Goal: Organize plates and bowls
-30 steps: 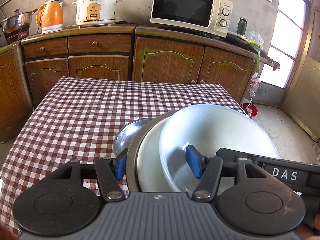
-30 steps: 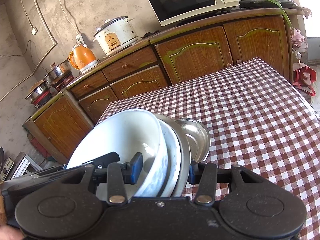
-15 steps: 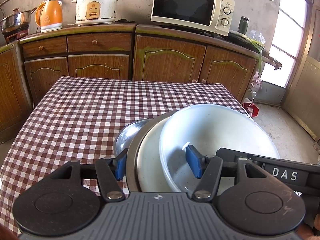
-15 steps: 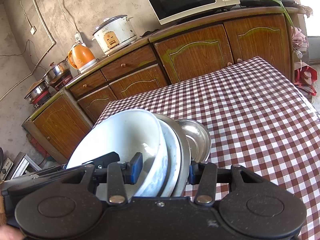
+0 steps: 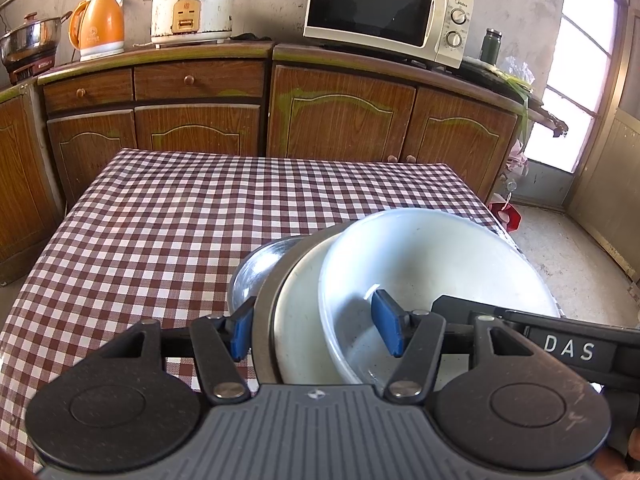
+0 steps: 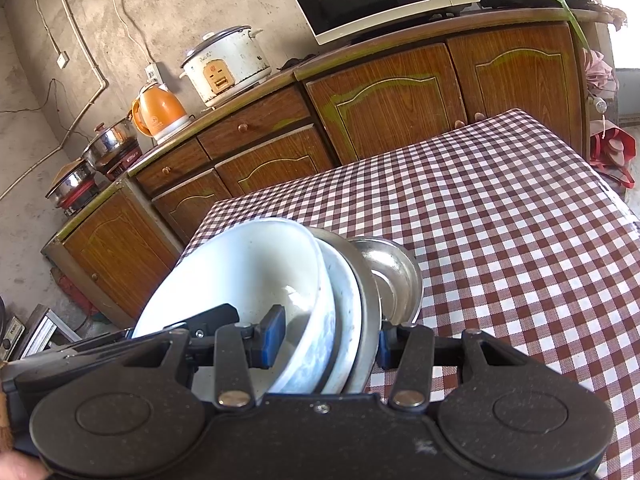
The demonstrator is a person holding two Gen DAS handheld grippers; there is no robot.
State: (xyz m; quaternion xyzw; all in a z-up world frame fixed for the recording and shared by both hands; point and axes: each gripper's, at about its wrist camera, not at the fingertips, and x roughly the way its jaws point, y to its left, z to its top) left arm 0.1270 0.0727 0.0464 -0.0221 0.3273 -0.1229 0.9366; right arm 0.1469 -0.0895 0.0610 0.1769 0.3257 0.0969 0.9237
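A stack of dishes hangs tilted over the checked table between both grippers. It is made up of a white bowl, a white plate, a metal plate and, outermost, a small steel bowl. My left gripper is shut on the stack's rim, one blue pad inside the white bowl, the other behind the metal plate. My right gripper clamps the opposite rim of the white bowl, white plate and metal plate. The steel bowl lies behind them. Whether the stack touches the table is hidden.
The table wears a red-and-white checked cloth. Behind it stand wooden cabinets bearing a microwave, a rice cooker, an orange kettle and a steel pot. A doorway opens at the right.
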